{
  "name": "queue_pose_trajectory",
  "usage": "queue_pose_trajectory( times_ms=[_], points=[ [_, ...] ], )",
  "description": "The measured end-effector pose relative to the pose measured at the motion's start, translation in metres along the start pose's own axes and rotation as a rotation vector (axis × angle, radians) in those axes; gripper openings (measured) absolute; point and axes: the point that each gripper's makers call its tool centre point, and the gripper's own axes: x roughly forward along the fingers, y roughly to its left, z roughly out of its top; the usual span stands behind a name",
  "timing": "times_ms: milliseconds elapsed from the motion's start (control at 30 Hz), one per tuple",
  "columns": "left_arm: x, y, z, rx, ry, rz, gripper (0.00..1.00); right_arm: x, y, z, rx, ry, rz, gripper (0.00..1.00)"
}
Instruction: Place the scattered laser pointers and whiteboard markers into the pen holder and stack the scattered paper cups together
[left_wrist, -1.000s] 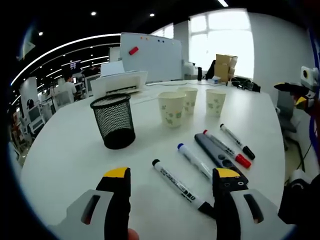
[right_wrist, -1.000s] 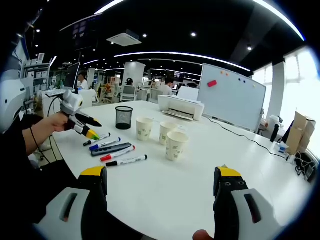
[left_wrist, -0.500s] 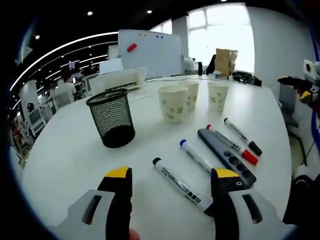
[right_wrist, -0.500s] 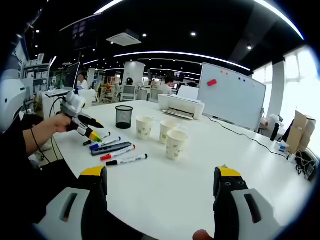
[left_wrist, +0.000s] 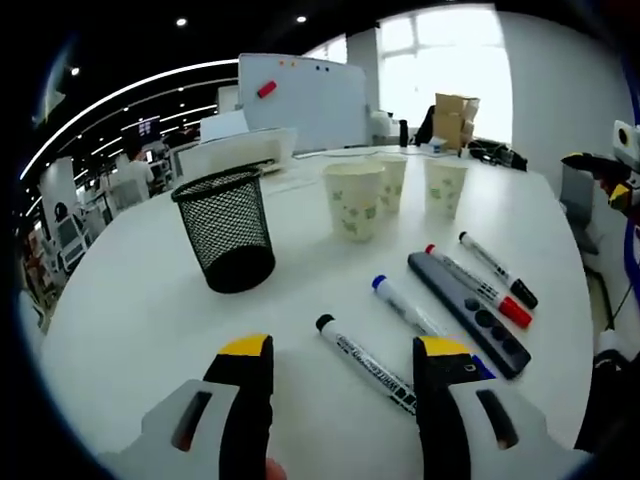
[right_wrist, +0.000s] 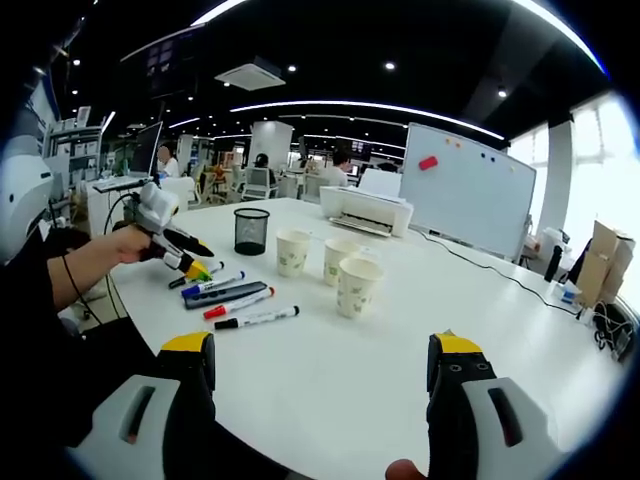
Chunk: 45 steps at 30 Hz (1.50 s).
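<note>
Left gripper view sits low and close over the worktop (left_wrist: 130, 330), looking forward between its own tongs (left_wrist: 343, 362) at the bottom of the frame, facing the whiteboard (left_wrist: 300, 100) and bright windows at the top. The black-capped marker (left_wrist: 365, 362) lies right in front, mesh pen holder (left_wrist: 226, 240) left of centre.

Right gripper view hangs further back off the worktop edge (right_wrist: 330, 400), its tongs (right_wrist: 327, 357) at the bottom, taking in most of the surface. Both views share the pen holder (right_wrist: 250, 231), paper cups (right_wrist: 357, 286), markers and whiteboard (right_wrist: 462, 192). The left gripper (right_wrist: 200, 271) shows at mid-left there.
</note>
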Motion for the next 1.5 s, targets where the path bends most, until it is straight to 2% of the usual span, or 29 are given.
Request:
queue_pose_trajectory(
  times_ms=[200, 700, 867, 1500],
  points=[
    [0.006, -0.001, 0.0, -0.029, 0.011, -0.03, 0.54, 0.001, -0.002, 0.0, -0.001, 0.001, -0.002, 0.82],
    [0.01, 0.001, 0.003, -0.031, -0.002, -0.019, 0.49, 0.002, -0.001, 0.003, -0.005, -0.001, 0.001, 0.82],
    [0.009, 0.0, 0.004, -0.031, 0.003, -0.024, 0.41, 0.002, -0.001, 0.003, -0.004, -0.002, -0.001, 0.82],
    [0.014, 0.002, 0.006, -0.045, 0.02, -0.025, 0.3, -0.004, -0.003, 0.004, -0.001, -0.014, -0.012, 0.82]
  ],
)
